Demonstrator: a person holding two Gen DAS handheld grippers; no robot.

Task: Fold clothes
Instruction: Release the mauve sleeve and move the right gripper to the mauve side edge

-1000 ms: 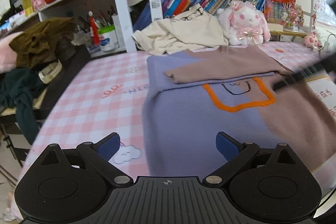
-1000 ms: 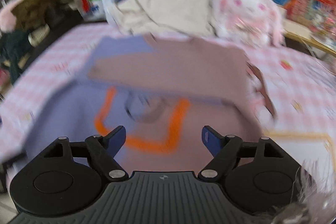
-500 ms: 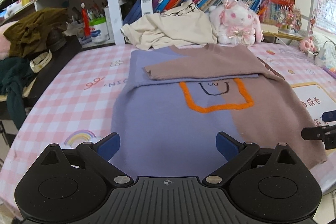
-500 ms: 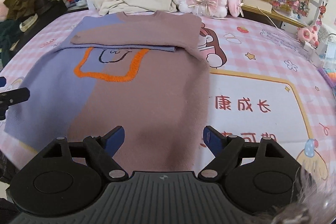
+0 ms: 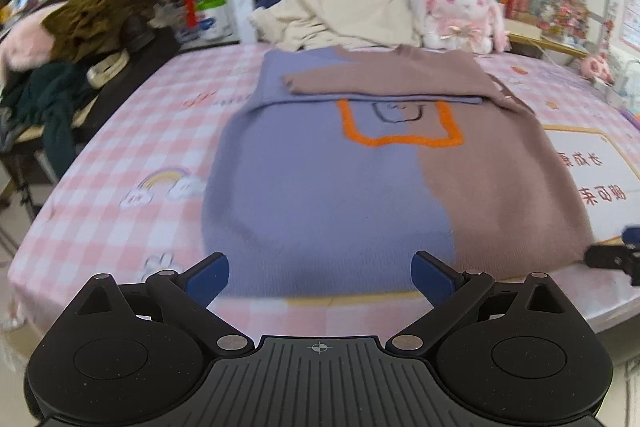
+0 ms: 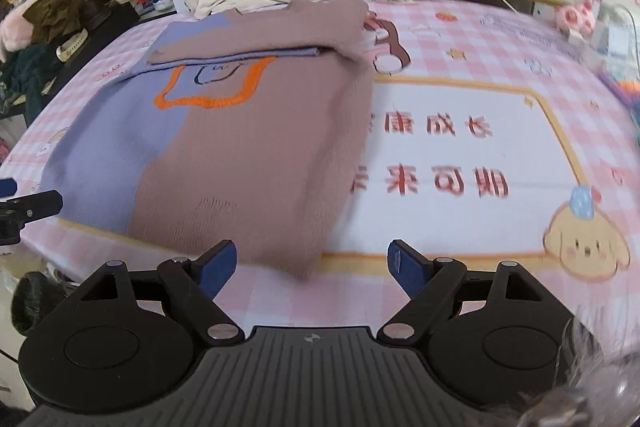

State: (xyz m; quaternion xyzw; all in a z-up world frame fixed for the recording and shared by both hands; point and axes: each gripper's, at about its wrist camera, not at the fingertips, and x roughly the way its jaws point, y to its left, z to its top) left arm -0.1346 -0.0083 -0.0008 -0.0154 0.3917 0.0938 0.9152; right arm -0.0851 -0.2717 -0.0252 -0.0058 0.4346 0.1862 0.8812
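Observation:
A sweater, half lilac and half dusty pink with an orange outlined patch [image 5: 352, 179], lies flat on the table [image 5: 120, 147], both sleeves folded across its chest. It also shows in the right wrist view [image 6: 240, 131]. My left gripper [image 5: 320, 273] is open and empty, just off the sweater's near hem at the lilac side. My right gripper [image 6: 312, 263] is open and empty at the hem's pink corner. Each gripper's tip shows at the edge of the other's view.
The table has a pink checked cloth with a printed panel [image 6: 460, 155] at the right. A cream garment [image 5: 340, 15] and a plush rabbit [image 5: 460, 15] sit at the back below bookshelves. Dark clothes [image 5: 52, 67] are heaped on a chair at the left.
Both grippers have drawn back from over the sweater to its near hem at the table's front edge. The sweater lies still and both grippers stay open.

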